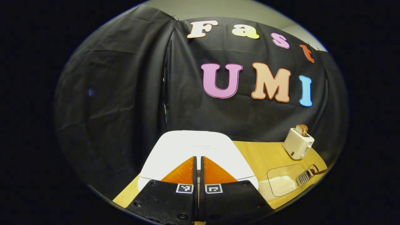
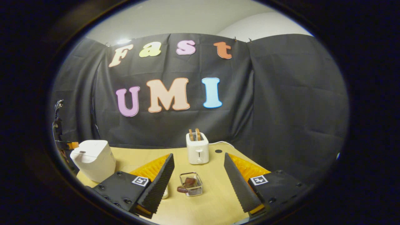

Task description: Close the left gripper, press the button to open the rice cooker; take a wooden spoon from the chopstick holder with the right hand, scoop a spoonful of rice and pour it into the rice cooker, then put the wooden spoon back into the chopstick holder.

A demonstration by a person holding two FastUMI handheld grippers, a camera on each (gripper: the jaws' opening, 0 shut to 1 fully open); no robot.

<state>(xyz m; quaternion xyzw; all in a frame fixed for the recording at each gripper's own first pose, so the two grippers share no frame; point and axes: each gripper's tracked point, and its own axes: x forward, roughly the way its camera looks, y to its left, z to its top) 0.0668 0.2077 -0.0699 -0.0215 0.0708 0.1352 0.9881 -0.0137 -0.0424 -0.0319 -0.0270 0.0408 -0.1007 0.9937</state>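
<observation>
The light wooden surface [image 2: 215, 200] carries a white, rounded rice cooker [image 1: 193, 153] with its lid down, directly ahead of the left tool [image 1: 198, 168], whose fingers are pressed together. The right tool [image 2: 198, 173] is spread wide above a small wire chopstick holder [image 2: 191, 184] holding wooden spoons [image 2: 187, 182].

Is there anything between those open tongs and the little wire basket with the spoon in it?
Nothing visible. In the right gripper view the right tongs stand open, and the wire basket sits on bare table straight ahead between the fingers. The toaster stands behind it.
</observation>
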